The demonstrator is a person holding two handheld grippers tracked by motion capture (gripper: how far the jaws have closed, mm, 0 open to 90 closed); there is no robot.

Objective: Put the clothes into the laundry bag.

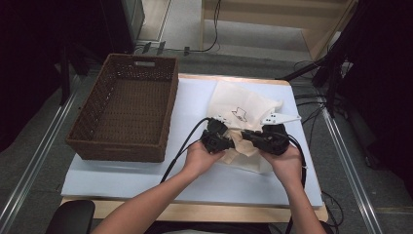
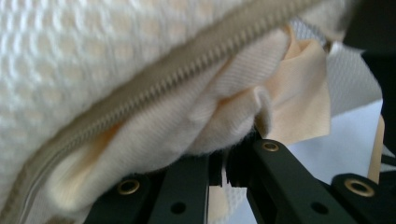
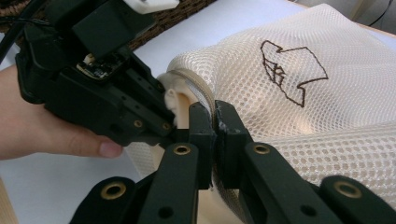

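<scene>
The mesh bag (image 1: 241, 114) lies on the white table cover (image 1: 146, 175), to the right of the brown wicker basket (image 1: 124, 109), and both claws meet at its near edge. It is cream, with a honeycomb weave, a beige zipper (image 2: 154, 91) and a dark line drawing (image 3: 290, 72) on its side; no words or brand can be read on it. A folded cream cloth (image 2: 205, 126) pokes out of the bag's opening, just above the left claw's tips.

The left claw (image 2: 226, 163) has its jaws pressed together, and the cloth at the bag's mouth sits right against them; whether they pinch cloth or bag edge is hard to tell. The right claw (image 3: 214, 128) has its jaws closed tight on the bag's zipper edge, with mesh bulging out just beyond its tips. The left claw sits just to the side of the right one, almost touching it, held by the person's left hand (image 3: 51, 126). The right hand (image 1: 287, 163) grips the other tool from behind.
</scene>
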